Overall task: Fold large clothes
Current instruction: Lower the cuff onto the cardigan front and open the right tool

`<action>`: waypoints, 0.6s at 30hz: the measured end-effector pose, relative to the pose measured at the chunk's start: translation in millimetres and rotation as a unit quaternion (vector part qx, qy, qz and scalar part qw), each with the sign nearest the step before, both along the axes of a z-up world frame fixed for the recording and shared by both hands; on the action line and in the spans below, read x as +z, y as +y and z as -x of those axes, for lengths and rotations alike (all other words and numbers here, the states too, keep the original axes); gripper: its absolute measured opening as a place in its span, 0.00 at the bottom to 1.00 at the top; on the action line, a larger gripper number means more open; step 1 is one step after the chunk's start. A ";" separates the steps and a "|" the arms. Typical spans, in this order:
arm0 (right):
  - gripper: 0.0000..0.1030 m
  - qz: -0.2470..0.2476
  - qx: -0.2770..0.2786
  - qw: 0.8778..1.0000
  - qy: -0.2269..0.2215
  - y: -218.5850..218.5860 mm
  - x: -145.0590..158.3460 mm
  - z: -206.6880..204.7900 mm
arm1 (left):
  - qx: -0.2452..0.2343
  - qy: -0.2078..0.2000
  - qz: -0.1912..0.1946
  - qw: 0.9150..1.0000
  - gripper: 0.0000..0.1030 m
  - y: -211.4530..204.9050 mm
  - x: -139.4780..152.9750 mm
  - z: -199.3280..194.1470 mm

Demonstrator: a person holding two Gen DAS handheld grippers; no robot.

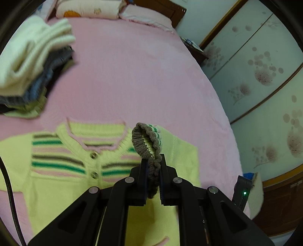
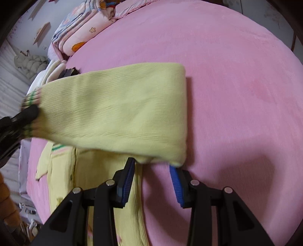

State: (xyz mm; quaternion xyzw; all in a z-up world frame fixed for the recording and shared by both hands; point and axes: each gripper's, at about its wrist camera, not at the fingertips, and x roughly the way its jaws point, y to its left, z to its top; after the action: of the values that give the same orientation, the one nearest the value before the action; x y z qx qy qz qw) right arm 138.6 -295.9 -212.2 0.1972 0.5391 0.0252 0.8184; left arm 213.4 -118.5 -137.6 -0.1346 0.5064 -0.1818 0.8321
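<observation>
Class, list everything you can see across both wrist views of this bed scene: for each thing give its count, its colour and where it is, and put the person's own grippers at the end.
cardigan: one, pale yellow with green, brown and pink stripes, lying flat on the bed, buttons up.
sleeve: one, pale yellow, lifted and drawn across above the cardigan.
cuff: one, brown, at the sleeve's end.
bed sheet: one, pink, under everything.
stack of folded clothes: one, cream on top, grey below, near the bed's edge.
pillows: two, pink and patterned, at the head.
wardrobe doors: pale, floral, beside the bed.
left gripper: black, shut on the cuff.
right gripper: black, blue pads, open at the sleeve's fold.
</observation>
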 end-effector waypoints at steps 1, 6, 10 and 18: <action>0.28 0.008 0.005 1.000 -0.007 3.7 1.8 -2.6 | 0.003 -0.007 -0.004 1.000 0.07 7.1 4.1 -0.5; 0.14 0.097 0.053 0.993 -0.038 33.8 15.4 -8.2 | 0.042 -0.029 -0.030 0.998 0.07 46.5 14.0 -3.8; 0.14 0.154 0.073 0.985 -0.038 47.9 15.5 -6.3 | 0.078 -0.005 -0.052 0.996 0.07 76.7 -9.5 -5.8; 0.15 0.236 0.115 0.964 -0.037 72.0 12.7 -0.5 | 0.103 0.048 -0.107 0.988 0.07 104.5 -76.4 2.4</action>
State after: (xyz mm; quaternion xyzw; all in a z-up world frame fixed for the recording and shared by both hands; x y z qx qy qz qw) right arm 139.1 -223.9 -199.5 -0.0664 0.5182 -0.0015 0.8527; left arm 211.0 -14.0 -214.0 -0.1048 0.5456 -0.0332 0.8308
